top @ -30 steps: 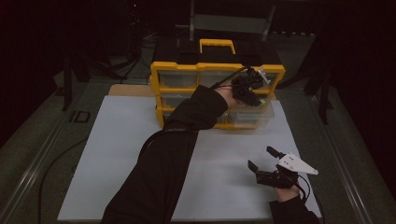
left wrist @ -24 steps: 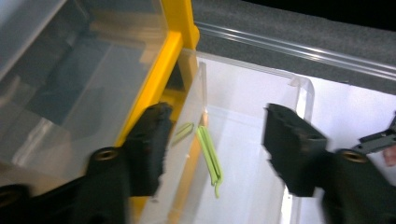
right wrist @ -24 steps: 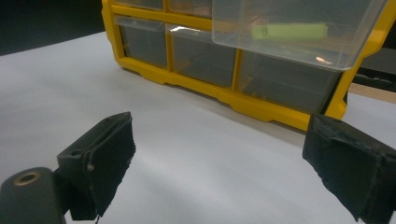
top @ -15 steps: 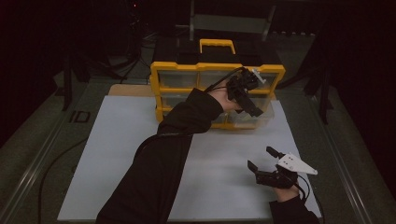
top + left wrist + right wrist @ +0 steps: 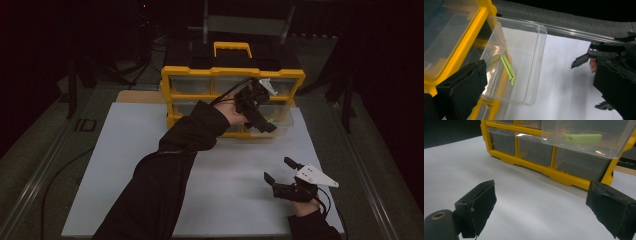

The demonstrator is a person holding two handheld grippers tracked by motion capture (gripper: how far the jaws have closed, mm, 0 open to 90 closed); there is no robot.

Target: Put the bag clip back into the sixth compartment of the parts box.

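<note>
A yellow organizer [image 5: 230, 72] with clear drawers stands at the back of the white mat. One clear drawer [image 5: 534, 62] on its right side is pulled out, and a light green clip-like piece [image 5: 507, 67] lies inside. My left gripper [image 5: 256, 112] reaches across to that drawer and is open, with its jaws spread on either side of the drawer's front in the left gripper view [image 5: 540, 67]. My right gripper [image 5: 278, 169] rests open low over the mat at the front right, holding nothing. It faces the organizer [image 5: 536, 167], the drawer [image 5: 574, 147] and the green piece [image 5: 582, 138].
A black case with a yellow handle [image 5: 231, 47] sits behind the organizer. The white mat [image 5: 130, 165] spreads wide at the left and front. Metal rails run along both table sides, and a cable [image 5: 60, 180] lies at the left.
My left gripper has come slightly down and toward the person in front of the organizer's right side. The right gripper has stayed where it was.
</note>
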